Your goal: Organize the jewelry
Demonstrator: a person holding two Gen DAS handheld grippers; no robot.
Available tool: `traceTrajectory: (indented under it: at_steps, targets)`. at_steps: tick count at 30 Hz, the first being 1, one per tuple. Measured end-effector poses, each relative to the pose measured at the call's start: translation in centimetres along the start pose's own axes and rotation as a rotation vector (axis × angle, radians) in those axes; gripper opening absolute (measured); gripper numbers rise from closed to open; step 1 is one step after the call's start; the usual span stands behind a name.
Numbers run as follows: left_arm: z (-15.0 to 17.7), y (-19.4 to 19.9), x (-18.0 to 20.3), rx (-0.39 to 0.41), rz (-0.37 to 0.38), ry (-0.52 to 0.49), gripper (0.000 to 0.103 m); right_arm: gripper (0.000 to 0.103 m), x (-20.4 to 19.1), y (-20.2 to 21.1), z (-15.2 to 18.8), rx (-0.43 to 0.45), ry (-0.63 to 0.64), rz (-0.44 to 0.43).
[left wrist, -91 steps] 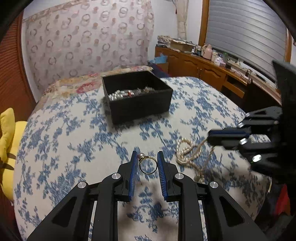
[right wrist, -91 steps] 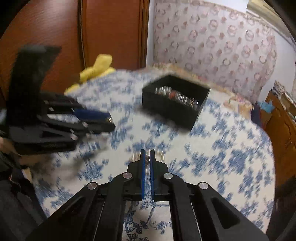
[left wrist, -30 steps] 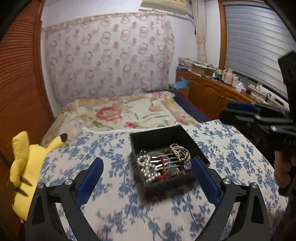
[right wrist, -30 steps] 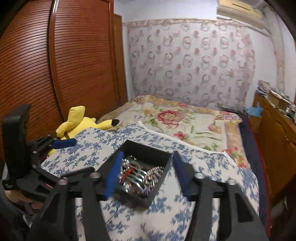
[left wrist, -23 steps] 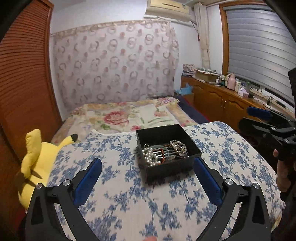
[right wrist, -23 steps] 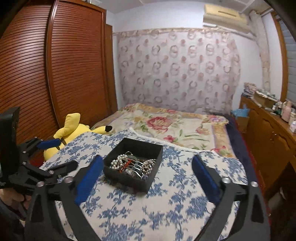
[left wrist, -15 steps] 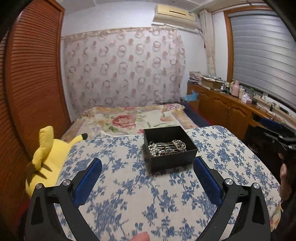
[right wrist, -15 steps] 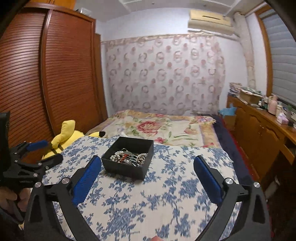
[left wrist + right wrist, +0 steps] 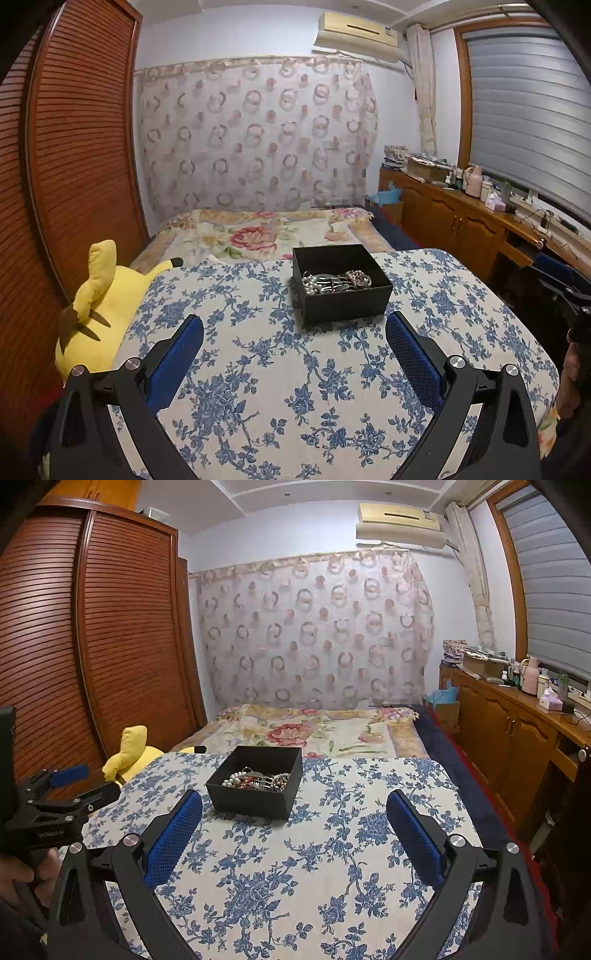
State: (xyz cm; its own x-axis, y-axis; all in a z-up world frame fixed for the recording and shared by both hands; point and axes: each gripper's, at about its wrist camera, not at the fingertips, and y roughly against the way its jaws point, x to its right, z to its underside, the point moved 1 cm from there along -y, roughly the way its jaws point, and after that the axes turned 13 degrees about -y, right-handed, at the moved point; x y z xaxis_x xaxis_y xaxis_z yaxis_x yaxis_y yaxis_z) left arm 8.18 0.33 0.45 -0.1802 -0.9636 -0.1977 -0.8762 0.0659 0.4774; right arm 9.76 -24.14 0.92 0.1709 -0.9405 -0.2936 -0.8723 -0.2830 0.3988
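On the blue-flowered tablecloth, a black box holds the jewelry, pearls among it. The left gripper and right gripper hang short of it, jaws spread wide, both empty, the right's just opened.

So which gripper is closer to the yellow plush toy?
Left. The left gripper is at the table edge next to the toy; the right gripper is toward the table's other side, farther off.
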Motion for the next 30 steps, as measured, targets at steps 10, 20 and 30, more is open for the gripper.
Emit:
traceTrajectory:
  at_steps: [10,20,30]
  targets:
    - [0.2,-0.1,0.2,-0.001,-0.001,-0.001,0.095,0.101,-0.1,-0.3,0.7,0.002,0.000,0.020]
    - [0.4,-0.1,0.5,-0.001,-0.003,-0.004,0.095,0.101,0.2,-0.6,1.1,-0.002,-0.006,0.034]
    - [0.6,0.2,0.9,0.009,-0.007,-0.005,0.095,0.101,0.2,-0.6,1.1,0.001,-0.007,0.035]
